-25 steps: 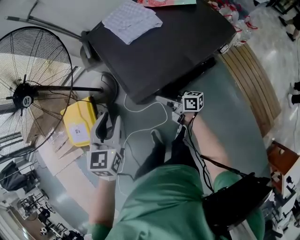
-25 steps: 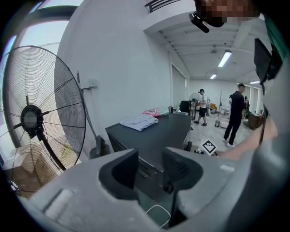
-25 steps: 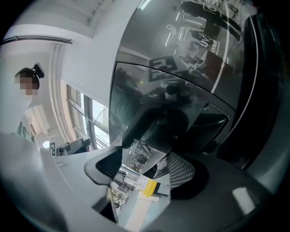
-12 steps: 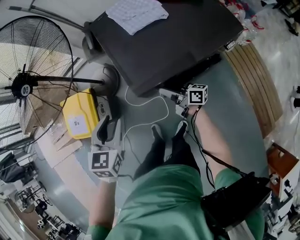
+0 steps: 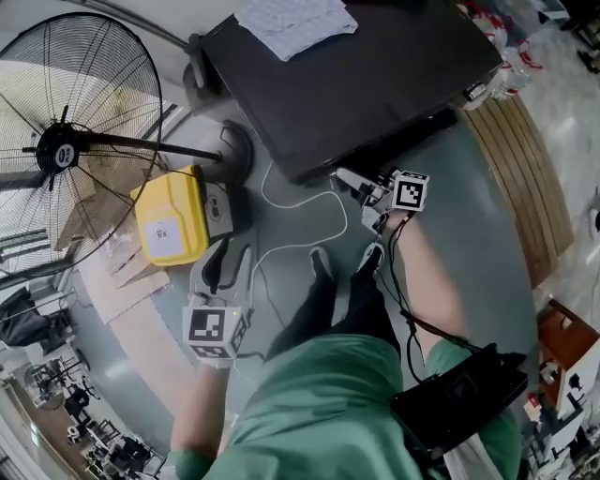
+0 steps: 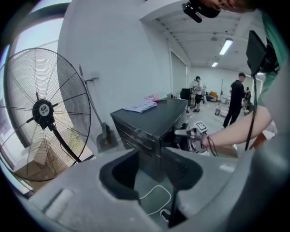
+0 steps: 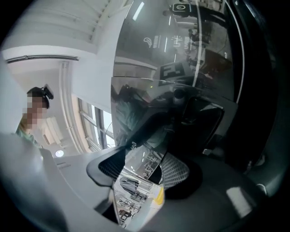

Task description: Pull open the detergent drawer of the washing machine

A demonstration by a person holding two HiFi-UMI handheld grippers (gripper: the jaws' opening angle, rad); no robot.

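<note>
The black washing machine (image 5: 356, 75) stands at the top of the head view, and it also shows ahead in the left gripper view (image 6: 154, 122). My right gripper (image 5: 354, 185) is against the machine's front edge. In the right gripper view a glossy dark panel edge, apparently the drawer front (image 7: 136, 149), sits between the jaws of my right gripper (image 7: 141, 174). Those jaws are closing, and a gap still shows beside the left pad. My left gripper (image 5: 228, 258) hangs low over the floor, open, with nothing between the fingers (image 6: 152, 167).
A large standing fan (image 5: 66, 150) is at the left, with a yellow box (image 5: 169, 225) and cardboard by its base. A white cable (image 5: 300, 211) loops over the floor near the person's feet. A checked cloth (image 5: 295, 21) lies on the machine. Wooden boards (image 5: 516, 159) run along the right.
My left gripper has drifted down and back from beside the yellow box toward the person's legs. The right gripper has stayed at the machine's front edge.
</note>
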